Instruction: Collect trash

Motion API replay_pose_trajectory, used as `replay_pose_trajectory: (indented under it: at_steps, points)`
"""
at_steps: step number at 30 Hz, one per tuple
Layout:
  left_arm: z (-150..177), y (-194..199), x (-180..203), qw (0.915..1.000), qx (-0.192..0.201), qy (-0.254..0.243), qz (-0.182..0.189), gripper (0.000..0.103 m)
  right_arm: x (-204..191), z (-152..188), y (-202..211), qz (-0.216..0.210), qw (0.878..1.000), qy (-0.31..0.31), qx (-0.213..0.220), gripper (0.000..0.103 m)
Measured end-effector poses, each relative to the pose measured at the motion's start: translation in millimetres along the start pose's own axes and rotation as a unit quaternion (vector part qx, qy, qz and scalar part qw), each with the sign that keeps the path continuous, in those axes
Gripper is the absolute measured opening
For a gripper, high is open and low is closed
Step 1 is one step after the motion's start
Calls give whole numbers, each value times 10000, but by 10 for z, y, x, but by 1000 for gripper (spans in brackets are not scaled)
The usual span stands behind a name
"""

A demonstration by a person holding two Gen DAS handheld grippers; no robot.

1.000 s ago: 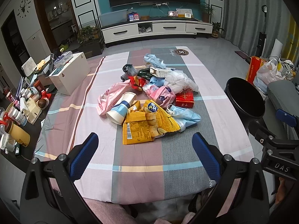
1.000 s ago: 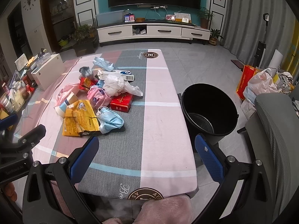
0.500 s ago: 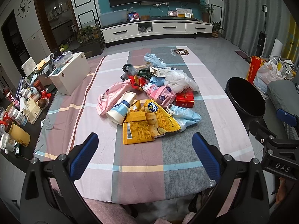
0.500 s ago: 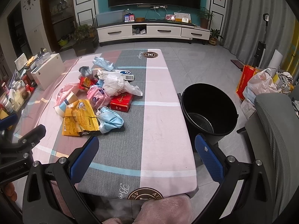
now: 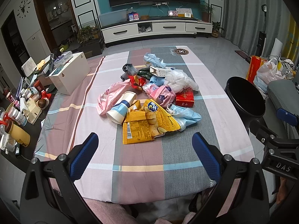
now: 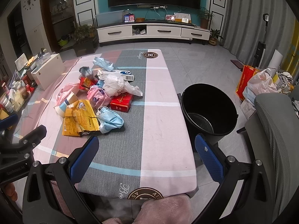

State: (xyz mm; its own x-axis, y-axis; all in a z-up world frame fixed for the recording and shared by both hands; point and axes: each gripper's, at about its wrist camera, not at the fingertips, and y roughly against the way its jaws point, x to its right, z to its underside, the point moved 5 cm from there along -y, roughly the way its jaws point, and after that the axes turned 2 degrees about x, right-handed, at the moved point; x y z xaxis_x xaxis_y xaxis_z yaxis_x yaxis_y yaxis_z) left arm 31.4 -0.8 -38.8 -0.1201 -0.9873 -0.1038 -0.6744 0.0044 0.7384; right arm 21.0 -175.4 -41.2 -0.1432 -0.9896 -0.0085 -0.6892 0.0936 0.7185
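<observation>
My left gripper (image 5: 143,150) is a black plastic clamp frame with triangular cut-outs and silver screws at the finger roots. Its fingers (image 5: 85,155) carry blue pads with a fine dimpled texture. My right gripper (image 6: 147,153) is built the same; white "DAS" lettering marks its side. Below both frames I see fuzzy pink trousers (image 6: 164,209).

Surface (image 5: 142,160): trash heaped mid-way along it. Chip bag (image 5: 147,125) at the near edge of the heap; paper cup (image 5: 121,108) just left of it, face mask (image 5: 185,115) just right. Carton (image 5: 185,97) behind the mask, crumpled plastic bag (image 5: 179,79) behind that. Bucket (image 6: 207,110) on the floor, off the right side of the surface. White box (image 5: 69,75) at the left edge.
</observation>
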Motion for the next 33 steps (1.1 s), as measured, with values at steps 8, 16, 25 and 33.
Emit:
replay_pose_trajectory:
  at_steps: [8,16,25,33]
  points:
    - [-1,1,0,10000,-3,3,-5,100,0,1,2,-4,10000,5,0,100]
    - [-1,0,1,10000,-8,-1,-5,100,4,-1,-2,-5,10000,1,-11,100]
    - [12,-6,6,10000,-21,-15,-4,100,-19,27,-11,-9,10000,7,-21,100]
    - [59,-116,-29,9997,-89,95,205,100,-7,57,-148,-191,9997,-59,-112,100]
